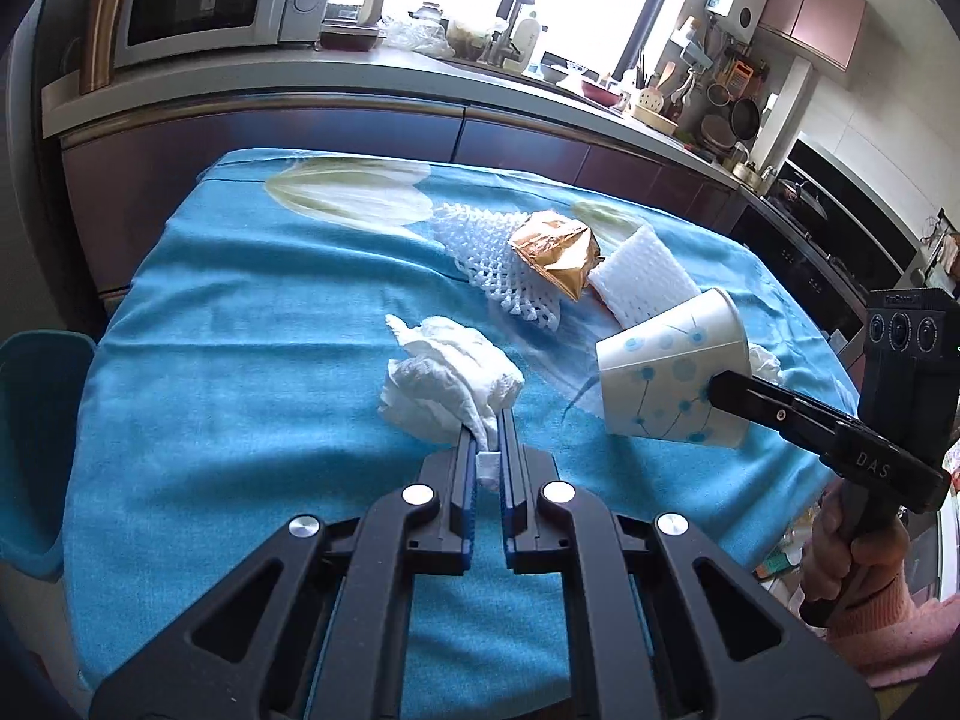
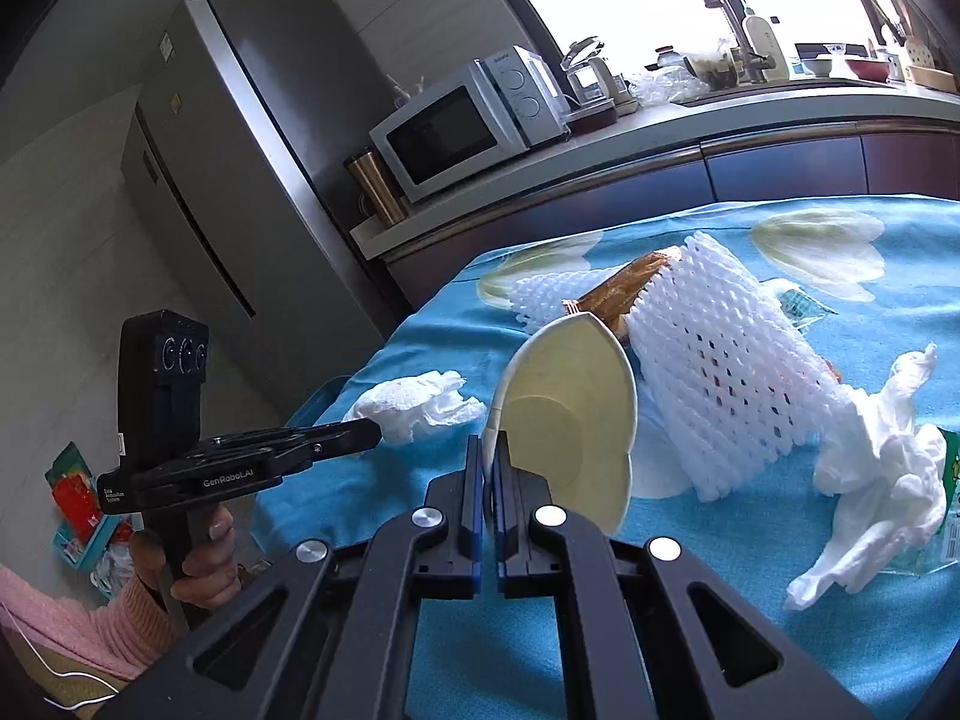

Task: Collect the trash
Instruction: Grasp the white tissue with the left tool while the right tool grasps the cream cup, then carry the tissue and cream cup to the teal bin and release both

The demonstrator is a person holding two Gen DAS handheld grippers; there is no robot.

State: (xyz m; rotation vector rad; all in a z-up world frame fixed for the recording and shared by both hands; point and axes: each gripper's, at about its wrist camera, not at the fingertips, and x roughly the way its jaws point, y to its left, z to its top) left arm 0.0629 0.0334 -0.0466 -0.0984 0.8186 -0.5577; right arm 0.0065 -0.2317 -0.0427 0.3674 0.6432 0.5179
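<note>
My left gripper (image 1: 487,420) is shut on a crumpled white tissue (image 1: 447,381), which hangs just over the blue tablecloth (image 1: 240,330); both also show in the right wrist view, the gripper (image 2: 375,433) and the tissue (image 2: 420,405). My right gripper (image 2: 487,447) is shut on the rim of a white paper cup with blue dots (image 2: 570,414), tilted on its side above the cloth; in the left wrist view the cup (image 1: 672,378) sits at the gripper's tip (image 1: 717,387). White foam nets (image 1: 492,258) (image 2: 720,372), a gold wrapper (image 1: 555,255) and another tissue (image 2: 882,474) lie on the cloth.
A teal bin (image 1: 36,450) stands at the table's left edge. A kitchen counter with a microwave (image 1: 210,0) runs behind the table, and a fridge (image 2: 240,180) stands at its far left. A green packet (image 2: 951,516) lies under the right tissue.
</note>
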